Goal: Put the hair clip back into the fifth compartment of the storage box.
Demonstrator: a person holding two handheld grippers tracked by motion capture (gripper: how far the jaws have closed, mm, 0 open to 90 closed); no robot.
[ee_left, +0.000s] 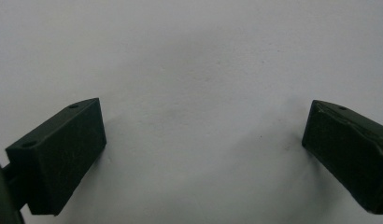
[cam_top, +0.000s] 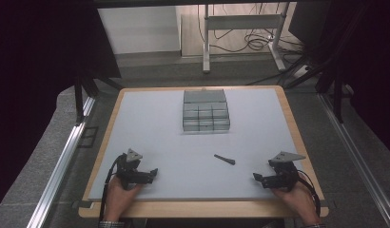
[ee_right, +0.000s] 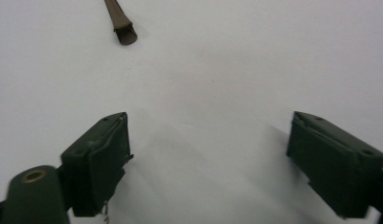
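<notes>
Dark small part (cam_top: 225, 159) between two open tools

Matt pale grey table (cam_top: 150, 142) top, light wood rim; dull dark tool (cam_top: 225, 159); matt black plastic jaws

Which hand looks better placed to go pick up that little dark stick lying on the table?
Probably the right gripper: the dark stick lies nearer it, ahead of its open jaws in the right gripper view. The left gripper sits farther away.

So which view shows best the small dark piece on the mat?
The right gripper view: the dark piece looks large, its flared end clear, top cropped. The high view shows it whole but tiny.
</notes>
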